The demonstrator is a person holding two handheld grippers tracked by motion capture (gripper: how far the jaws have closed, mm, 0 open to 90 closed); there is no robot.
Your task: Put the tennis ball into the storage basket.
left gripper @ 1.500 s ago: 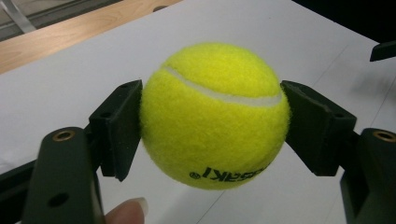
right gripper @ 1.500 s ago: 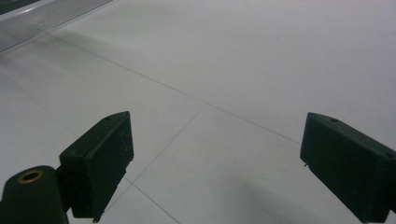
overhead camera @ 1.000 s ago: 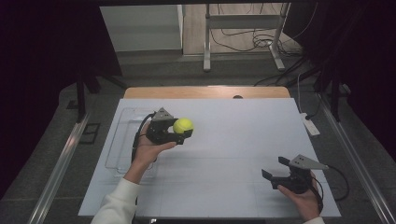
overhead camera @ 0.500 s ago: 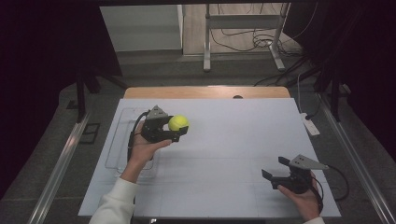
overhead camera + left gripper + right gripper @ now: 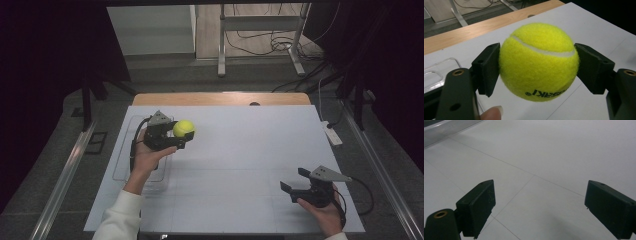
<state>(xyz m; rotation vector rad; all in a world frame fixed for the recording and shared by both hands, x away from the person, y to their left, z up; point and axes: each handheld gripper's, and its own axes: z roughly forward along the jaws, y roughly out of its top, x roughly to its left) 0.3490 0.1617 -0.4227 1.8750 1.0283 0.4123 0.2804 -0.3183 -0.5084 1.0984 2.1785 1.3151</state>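
Jaws of the left gripper (image 5: 181, 136) clamp a fuzzy yellow tennis ball (image 5: 539, 61) above the white table (image 5: 250, 150).
Flat black pads press its round felt sides, a pale seam curving across the top; a clear plastic tray (image 5: 125, 160) lies beside it. Right gripper (image 5: 296, 181) rests wide apart, holding nothing.

Item: tennis ball (image 5: 539, 61), yellow felt, pressed between the two pads of the left gripper (image 5: 537, 67). Marking: one line of black printed capitals on the ball's underside, low between the jaws, seen upside down in the left gripper view. Legible portion reads "SAKI"; the letters before it curve out of sight.
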